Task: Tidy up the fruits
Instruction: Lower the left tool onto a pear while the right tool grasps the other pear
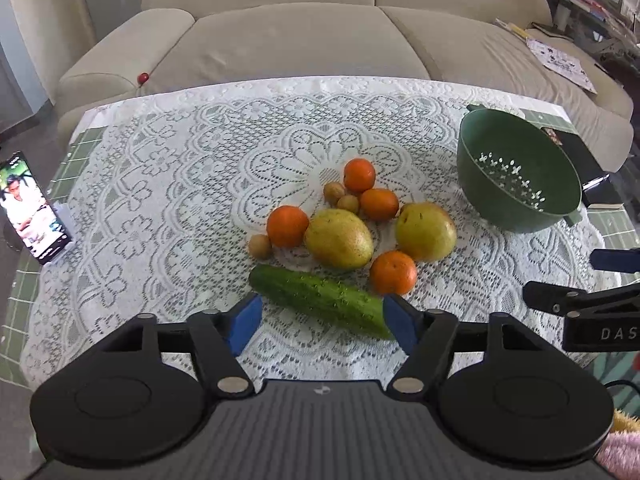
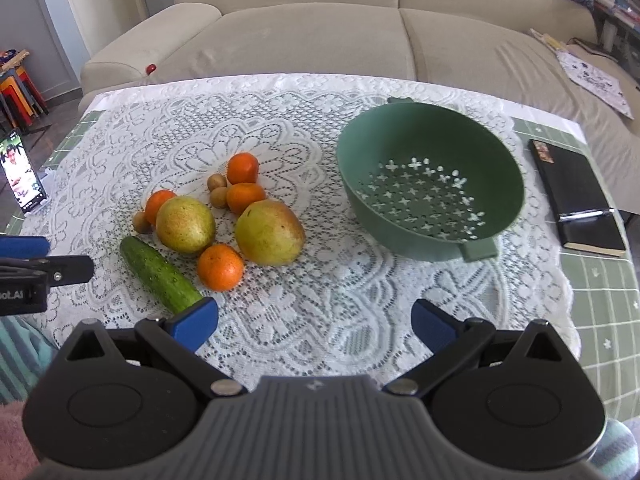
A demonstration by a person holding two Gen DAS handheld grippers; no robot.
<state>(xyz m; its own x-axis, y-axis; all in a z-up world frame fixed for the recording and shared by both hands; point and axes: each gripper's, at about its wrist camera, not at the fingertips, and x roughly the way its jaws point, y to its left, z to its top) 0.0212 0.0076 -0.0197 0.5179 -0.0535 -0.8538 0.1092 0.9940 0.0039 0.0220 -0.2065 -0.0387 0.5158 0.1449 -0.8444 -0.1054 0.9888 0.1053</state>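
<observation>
Left wrist view: my left gripper (image 1: 320, 320) points down at the cucumber (image 1: 320, 298). Its jaws stand wide, one blue pad (image 1: 244, 322) off each end of the cucumber. Whether the right-hand pad touches the cucumber's near end I cannot tell; the left-hand pad is clear of it. Nothing is gripped.

The cucumber lies flat on the lace cloth (image 1: 160, 200), running diagonally, nearest of all the produce. Behind it sit two pears (image 1: 339, 238), side by side and slightly apart. Four oranges (image 1: 287, 226) surround them: one left of the pears, one in front between them, two at the back. Three small brown fruits (image 1: 260, 246) complete the cluster; one rests beside the left orange, two sit touching the rear oranges.

The green colander (image 1: 516, 172) stands upright to the right of the fruit, well apart from it, and holds nothing. A phone (image 1: 34, 208) stands propped at the table's left edge with its screen lit.

Right wrist view: my right gripper (image 2: 314, 322) hangs over bare cloth in front of the colander (image 2: 430, 176), jaws fully spread, nothing between them. The cucumber's near end (image 2: 160, 276) lies just beside its left pad. A black notebook (image 2: 576, 192) lies right of the colander on the green tiles (image 2: 600, 292). A beige sofa (image 2: 320, 40) stands beyond the table.
</observation>
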